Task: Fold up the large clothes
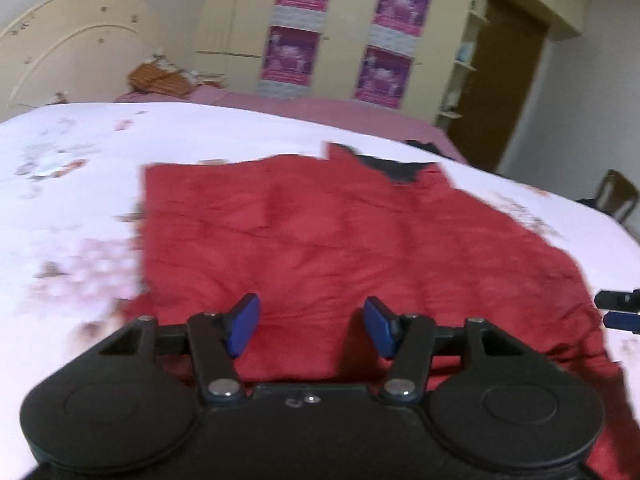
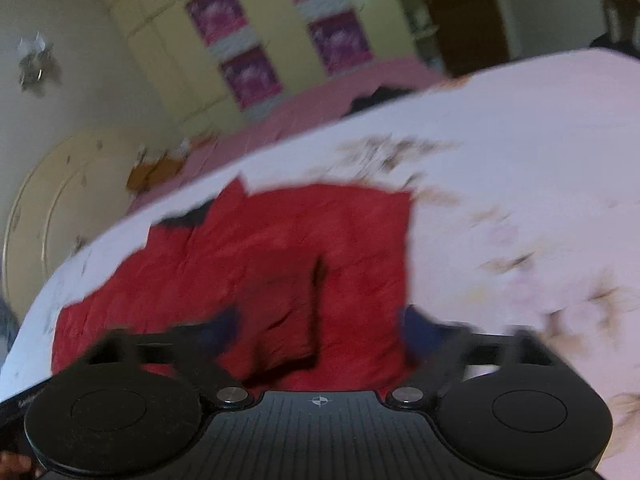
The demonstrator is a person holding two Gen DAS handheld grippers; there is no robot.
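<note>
On the bed [image 1: 240,132], spread flat over the pale flowered cover, lies your red garment [image 1: 340,232], its dark collar at the far edge. Your left gripper [image 1: 311,326] hovers over the near hem with its fingers wide and empty; your right gripper [image 2: 320,332] (badly blurred) also looks spread, gripping nothing that I can make out. You seem to be between folds, so the next move likely calls for pinching the near edge at two corners and carrying it across evenly. No containers show in either view.
</note>
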